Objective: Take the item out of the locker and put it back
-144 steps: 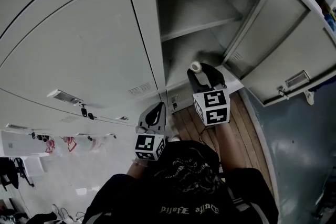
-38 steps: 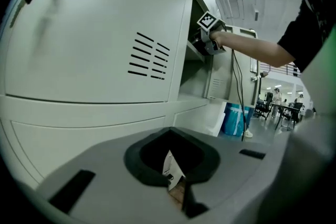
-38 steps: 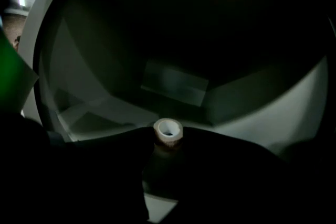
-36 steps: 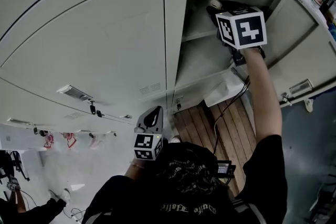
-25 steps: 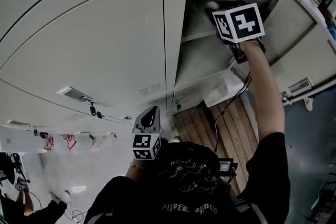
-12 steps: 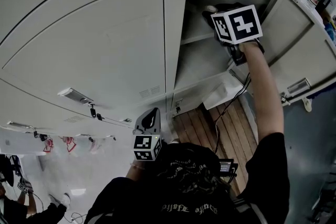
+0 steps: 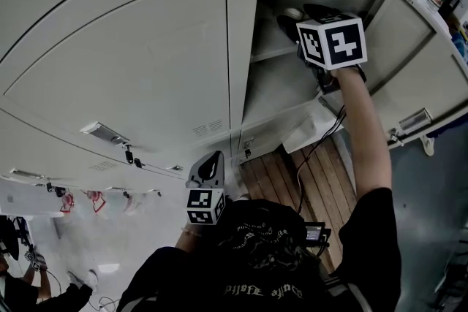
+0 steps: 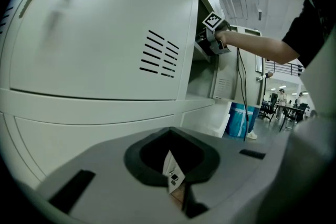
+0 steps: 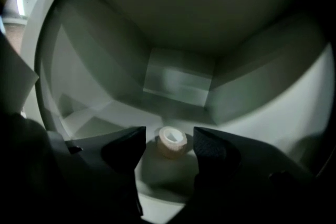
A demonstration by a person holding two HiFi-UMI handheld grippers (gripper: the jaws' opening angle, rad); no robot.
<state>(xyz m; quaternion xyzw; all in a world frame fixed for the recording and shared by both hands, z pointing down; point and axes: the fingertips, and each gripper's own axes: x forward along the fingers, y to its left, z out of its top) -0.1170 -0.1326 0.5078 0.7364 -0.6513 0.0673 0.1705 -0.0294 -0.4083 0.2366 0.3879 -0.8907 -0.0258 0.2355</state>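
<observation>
Tape roll (image 9: 172, 141) stands on end on the upper shelf (image 7: 272, 51) of the open locker (image 7: 241, 47), its hollow core facing up. In the right gripper view it sits at 6 o'clock, well forward of the back wall. In the head view it lies at 1 o'clock, just above the marker cube.

The right claw (image 9: 169, 140) reaches into the compartment with its jaws spread to either side of the roll, one at 7 o'clock and one at 5 o'clock. The jaws have just been opening. The roll is between the tips, but a gap shows on each side and neither pad presses it, so it looks set down and released.

I judge the roll light and fairly stiff: a wound ring with a smooth outer band that could slip or roll if tipped onto its side. The best hold would be across the outer wall, pads on opposite sides at mid-height, squeezing only gently so the ring does not go oval.

The locker door (image 7: 409, 62) hangs open at 3 o'clock. The left claw (image 7: 216, 156) waits low at 6 o'clock in front of the closed neighbouring door (image 7: 131, 62), its jaws pressed together and carrying nothing.
</observation>
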